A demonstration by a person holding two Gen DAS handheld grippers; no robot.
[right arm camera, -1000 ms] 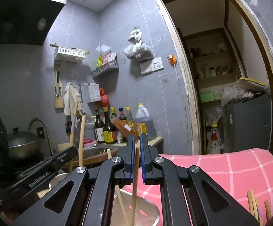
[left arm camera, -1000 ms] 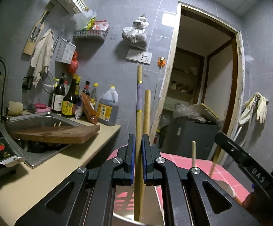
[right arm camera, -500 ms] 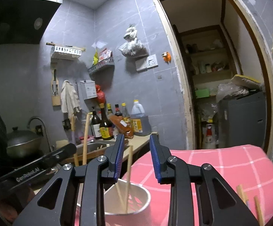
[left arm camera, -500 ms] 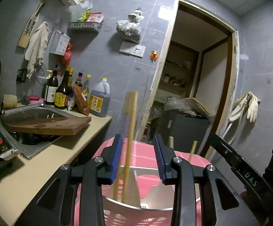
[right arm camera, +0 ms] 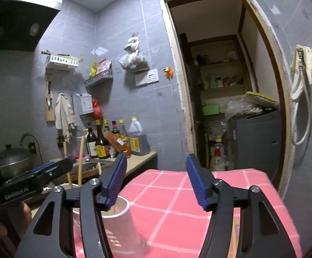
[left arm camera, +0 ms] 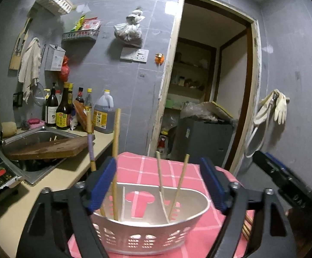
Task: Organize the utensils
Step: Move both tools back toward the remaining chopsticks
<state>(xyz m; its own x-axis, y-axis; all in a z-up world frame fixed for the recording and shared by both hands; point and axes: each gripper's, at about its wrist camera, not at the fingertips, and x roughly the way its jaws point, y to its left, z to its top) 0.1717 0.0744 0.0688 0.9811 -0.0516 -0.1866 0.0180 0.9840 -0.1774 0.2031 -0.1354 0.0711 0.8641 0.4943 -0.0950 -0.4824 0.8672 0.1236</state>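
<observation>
A white perforated utensil holder [left arm camera: 149, 234] stands on the pink checked cloth [left arm camera: 173, 167]. Its left compartment holds two long chopsticks [left arm camera: 115, 161], one with a purple band [left arm camera: 90, 148]. Its right compartment holds two thinner chopsticks [left arm camera: 178, 185]. My left gripper [left arm camera: 158, 185] is open and empty, its jaws spread wide on either side of the holder. My right gripper [right arm camera: 156, 179] is open and empty above the cloth [right arm camera: 177, 195], just right of the holder [right arm camera: 115, 223]. More chopsticks [left arm camera: 247, 225] lie on the cloth at the right.
A beige counter [left arm camera: 54, 178] with a steel sink [left arm camera: 28, 133], a wooden board [left arm camera: 48, 149] and several bottles [left arm camera: 63, 107] runs along the left. A pot [right arm camera: 13, 157] sits on the stove. An open doorway [left arm camera: 207, 99] lies behind the table.
Both grippers opened and let go of their chopsticks, which now stand in the holder. Both grippers pulled back and their jaws spread wide.
</observation>
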